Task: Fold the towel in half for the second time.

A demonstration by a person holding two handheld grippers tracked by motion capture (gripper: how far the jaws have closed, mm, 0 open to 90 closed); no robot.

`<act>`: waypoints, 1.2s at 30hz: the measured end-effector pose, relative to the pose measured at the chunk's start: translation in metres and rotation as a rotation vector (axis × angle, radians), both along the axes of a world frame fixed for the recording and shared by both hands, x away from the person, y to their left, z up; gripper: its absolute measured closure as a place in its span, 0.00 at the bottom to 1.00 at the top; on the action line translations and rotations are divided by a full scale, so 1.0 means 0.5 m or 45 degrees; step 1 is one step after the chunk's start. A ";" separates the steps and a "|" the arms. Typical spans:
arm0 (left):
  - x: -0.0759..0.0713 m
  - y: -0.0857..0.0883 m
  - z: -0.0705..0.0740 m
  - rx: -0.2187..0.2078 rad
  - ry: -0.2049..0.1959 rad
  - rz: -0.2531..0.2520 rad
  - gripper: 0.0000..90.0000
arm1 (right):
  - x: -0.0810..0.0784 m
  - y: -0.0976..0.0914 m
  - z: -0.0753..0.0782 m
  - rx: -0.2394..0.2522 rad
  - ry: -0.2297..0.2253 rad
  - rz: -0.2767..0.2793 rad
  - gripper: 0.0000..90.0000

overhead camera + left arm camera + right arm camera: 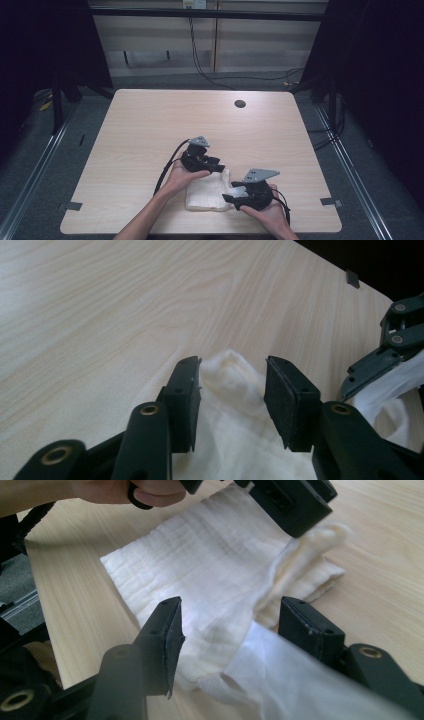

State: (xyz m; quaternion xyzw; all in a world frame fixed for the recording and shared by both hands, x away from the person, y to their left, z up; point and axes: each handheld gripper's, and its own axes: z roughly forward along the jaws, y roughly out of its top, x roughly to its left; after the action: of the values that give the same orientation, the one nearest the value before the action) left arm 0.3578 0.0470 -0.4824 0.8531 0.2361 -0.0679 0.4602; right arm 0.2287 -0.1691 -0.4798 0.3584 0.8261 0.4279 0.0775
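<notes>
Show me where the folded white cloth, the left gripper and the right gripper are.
folded white cloth (207, 192), high view, middle of its top face.
left gripper (232, 385), left gripper view, gap midway between its fingertips.
right gripper (231, 622), right gripper view, gap midway between its fingertips.

A pale wooden table (150, 125) in a dim room.
Grey floor (30, 165) around it, light wall panels (250, 45) behind, black cables (200, 55) hanging down.

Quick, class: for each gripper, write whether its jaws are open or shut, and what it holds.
Left gripper: open, jaws astride a raised corner of the white cloth, not pinching it.
Right gripper: open, cloth lying loose between the jaws, nothing gripped.
</notes>
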 end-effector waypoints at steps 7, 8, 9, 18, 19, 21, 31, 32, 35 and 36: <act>-0.018 0.008 0.032 0.008 -0.087 0.048 0.54 | -0.003 -0.040 0.013 -0.029 -0.021 -0.043 0.49; -0.020 0.012 0.037 0.006 -0.080 0.047 0.53 | -0.002 -0.043 0.015 -0.035 -0.029 -0.050 0.49; -0.022 0.015 0.042 0.016 -0.090 0.051 0.51 | -0.001 -0.049 0.018 -0.032 -0.033 -0.064 0.49; -0.042 0.075 0.082 0.099 -0.143 0.052 0.45 | 0.031 -0.101 0.058 0.022 -0.067 -0.143 0.49; -0.044 0.079 0.083 0.091 -0.151 0.059 0.45 | 0.038 -0.110 0.065 0.038 -0.081 -0.154 0.49; -0.050 0.098 0.090 0.125 -0.169 0.068 0.44 | 0.043 -0.118 0.071 0.056 -0.085 -0.155 0.48; -0.084 0.211 0.095 0.135 -0.151 0.142 0.41 | 0.042 -0.174 0.120 0.096 -0.106 -0.157 0.48; -0.088 0.220 0.093 0.151 -0.151 0.165 0.37 | 0.041 -0.182 0.120 0.095 -0.110 -0.170 0.48; -0.098 0.249 0.082 0.139 -0.123 0.211 0.35 | 0.036 -0.208 0.117 0.105 -0.122 -0.207 0.47; -0.102 0.258 0.077 0.154 -0.111 0.218 0.34 | 0.034 -0.213 0.115 0.105 -0.125 -0.222 0.46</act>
State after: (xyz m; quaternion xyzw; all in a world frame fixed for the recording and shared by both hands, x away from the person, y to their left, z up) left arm 0.3070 0.1761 -0.4439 0.8583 0.2914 0.0233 0.4217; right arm 0.2459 -0.2758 -0.4221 0.4104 0.7686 0.4702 0.1401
